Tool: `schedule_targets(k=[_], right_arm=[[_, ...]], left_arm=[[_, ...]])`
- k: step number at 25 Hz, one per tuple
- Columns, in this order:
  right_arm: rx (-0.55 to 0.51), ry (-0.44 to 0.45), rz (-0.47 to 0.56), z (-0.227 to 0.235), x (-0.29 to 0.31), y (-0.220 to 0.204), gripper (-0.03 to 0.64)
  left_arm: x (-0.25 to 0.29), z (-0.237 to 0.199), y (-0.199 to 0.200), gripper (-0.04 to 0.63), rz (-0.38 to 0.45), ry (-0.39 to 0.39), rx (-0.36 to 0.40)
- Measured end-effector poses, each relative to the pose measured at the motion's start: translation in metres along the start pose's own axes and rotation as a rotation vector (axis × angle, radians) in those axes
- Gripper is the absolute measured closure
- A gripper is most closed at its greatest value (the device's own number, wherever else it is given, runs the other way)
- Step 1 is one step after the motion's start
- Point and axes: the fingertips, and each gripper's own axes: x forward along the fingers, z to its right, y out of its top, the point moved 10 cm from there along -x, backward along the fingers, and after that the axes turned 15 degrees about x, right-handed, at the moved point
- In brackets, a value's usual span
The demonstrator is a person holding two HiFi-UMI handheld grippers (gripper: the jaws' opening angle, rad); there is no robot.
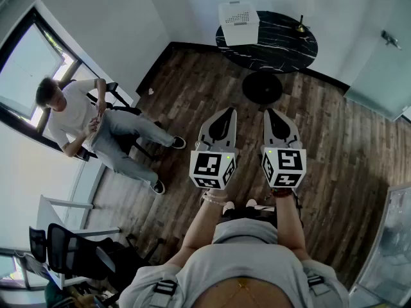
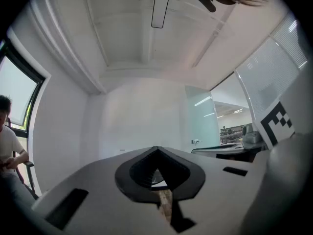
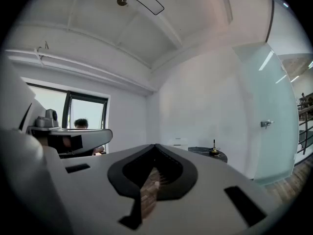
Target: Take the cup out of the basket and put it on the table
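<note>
I cannot find the cup in any view, so I cannot tell which way it points or how its long axis lies. What I do see is the white basket (image 1: 239, 22), a boxy thing with a perforated face. It stands upright on the round black table (image 1: 282, 56), at that table's left edge as the head view shows it. If the cup is inside it, the walls hide it from me.

Both claws are held level over the wood floor (image 1: 192, 82), side by side and well short of the table, pointing toward it. The left claw (image 1: 228, 110) has its jaws together, tips meeting in a point with nothing between them, and its own view (image 2: 156, 149) confirms that. The right claw (image 1: 270, 111) is the same: jaws fully together and holding nothing (image 3: 155, 146).

The head view alone shows both claws together over the floor, and an office chair (image 1: 70, 249) at lower left. The right gripper view looks past its tips to the table, the basket (image 3: 178, 142) and a small brass object (image 3: 213, 151) on the tabletop, with a frosted glass door (image 3: 266, 111) to the right. The left gripper view shows mostly wall and ceiling, a seated person (image 2: 6, 141) at its left edge and the right claw's marker cube (image 2: 279, 124) at its right.
</note>
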Motion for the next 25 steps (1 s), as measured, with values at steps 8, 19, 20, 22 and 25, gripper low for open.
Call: schedule_targets(k=[8,19,20,22,25], right_arm=[[0.006,0.018,0.007,0.019,0.004,0.004,0.609],[0.009,0.049,0.008,0.047,0.006,0.011,0.609],[0.009,0.051,0.007,0.049,0.007,0.012,0.609],[0.006,0.051,0.008,0.052,0.009,0.014,0.609],[0.003,0.042,0.016,0.057,0.012,0.017,0.609]], left_arm=[[0.016,0.014,-0.001,0.589,-0.008,0.008,0.000],[0.037,0.035,0.000,0.589,-0.021,0.020,-0.001],[0.039,0.035,0.000,0.589,-0.022,0.019,-0.003],[0.044,0.036,0.000,0.589,-0.022,0.016,-0.003],[0.051,0.037,0.000,0.589,-0.019,0.008,-0.002]])
